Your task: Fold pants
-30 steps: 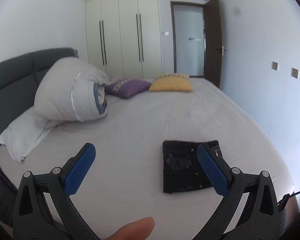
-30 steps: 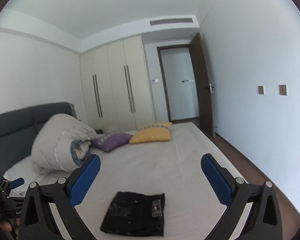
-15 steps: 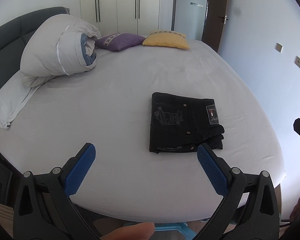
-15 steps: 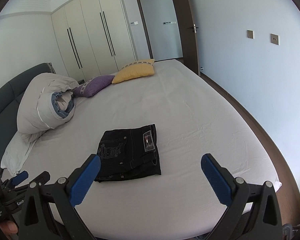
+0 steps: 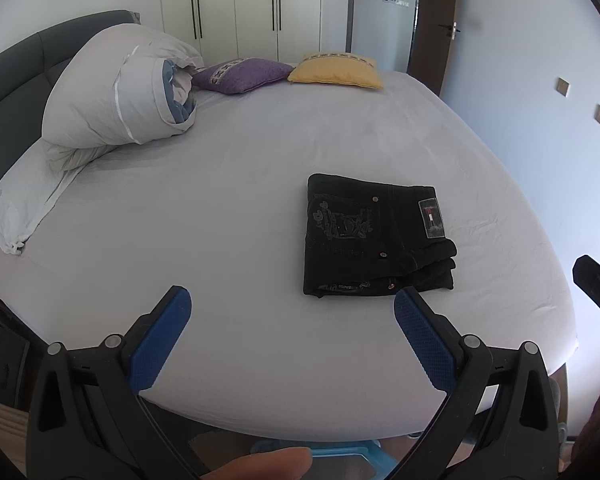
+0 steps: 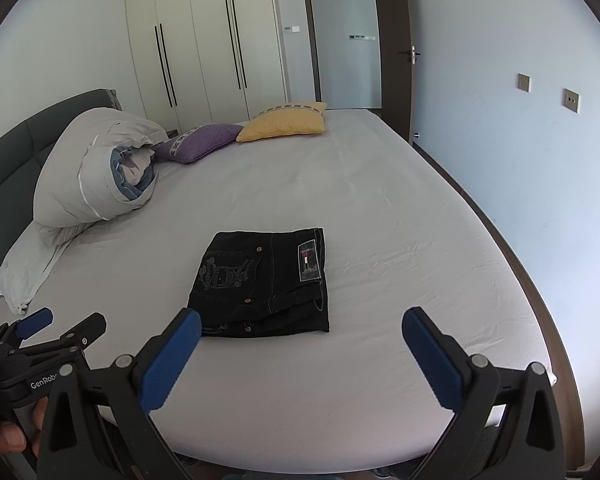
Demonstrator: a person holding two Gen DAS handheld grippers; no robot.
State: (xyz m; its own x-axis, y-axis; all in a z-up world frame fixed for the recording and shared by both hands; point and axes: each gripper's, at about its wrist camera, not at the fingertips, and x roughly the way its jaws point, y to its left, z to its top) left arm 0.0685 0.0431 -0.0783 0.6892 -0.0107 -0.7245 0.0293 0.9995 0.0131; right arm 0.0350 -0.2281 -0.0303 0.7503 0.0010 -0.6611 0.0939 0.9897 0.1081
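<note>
The black pants (image 5: 374, 236) lie folded into a compact rectangle on the grey bed sheet (image 5: 228, 208), with a pocket print and a small label on top. In the right wrist view the pants (image 6: 264, 284) sit just beyond the fingers. My left gripper (image 5: 290, 308) is open, held above the bed's near edge, short of the pants and apart from them. My right gripper (image 6: 300, 330) is open too, with nothing between its blue pads. The left gripper (image 6: 56, 332) shows at the lower left of the right wrist view.
A rolled duvet (image 5: 120, 92) and a white pillow (image 5: 24, 200) lie at the left by the dark headboard (image 5: 16, 64). Purple (image 5: 242, 74) and yellow (image 5: 336, 72) cushions sit at the far end. A wall (image 6: 540, 160) runs along the right; a door (image 6: 400, 48) stands open.
Both cameras have tilted down from the room toward the bed, bringing the folded pants into fuller view. Both grippers stay open and the pants have not moved.
</note>
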